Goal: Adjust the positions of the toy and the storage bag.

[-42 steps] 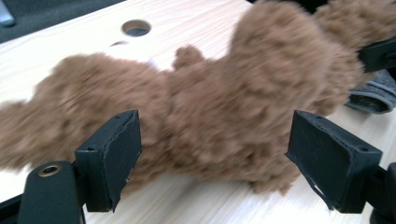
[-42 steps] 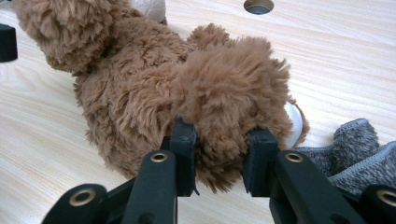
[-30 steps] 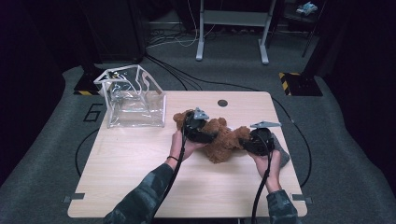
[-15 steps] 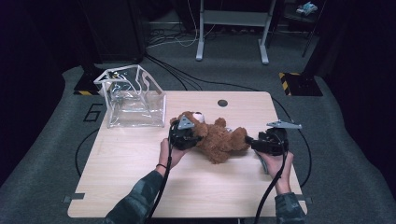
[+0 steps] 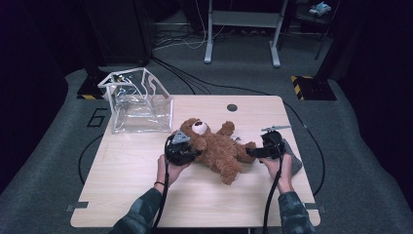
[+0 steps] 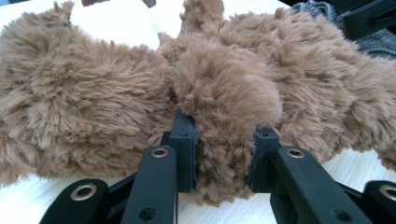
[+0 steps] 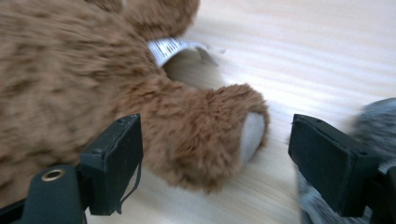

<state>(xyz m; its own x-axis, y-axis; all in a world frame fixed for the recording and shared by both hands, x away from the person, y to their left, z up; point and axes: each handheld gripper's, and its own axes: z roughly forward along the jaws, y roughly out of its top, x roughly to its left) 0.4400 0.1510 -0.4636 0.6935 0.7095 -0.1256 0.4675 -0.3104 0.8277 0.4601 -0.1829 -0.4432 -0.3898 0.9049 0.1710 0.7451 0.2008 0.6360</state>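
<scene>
A brown teddy bear (image 5: 216,148) lies on its back across the middle of the wooden table (image 5: 131,165), head toward the far left. My left gripper (image 5: 182,150) sits at the bear's near arm. In the left gripper view its jaws (image 6: 224,158) pinch that furry arm (image 6: 224,93); they have just closed on it and eased slightly. My right gripper (image 5: 263,150) is at the bear's leg. Its jaws (image 7: 224,163) have just been opening and stand wide, with the bear's foot (image 7: 210,135) loose between them.
A clear plastic box (image 5: 141,102), open at the top, stands at the table's far left corner. A grey cloth (image 5: 293,158) lies under my right hand near the right edge. A small round hole (image 5: 232,107) marks the table's far side. A white tag (image 7: 173,46) hangs from the bear.
The bear, bunched between the two grippers a second ago, now lies stretched out flat. My left gripper has moved left and toward me. My right gripper's jaws have let go of the leg.
</scene>
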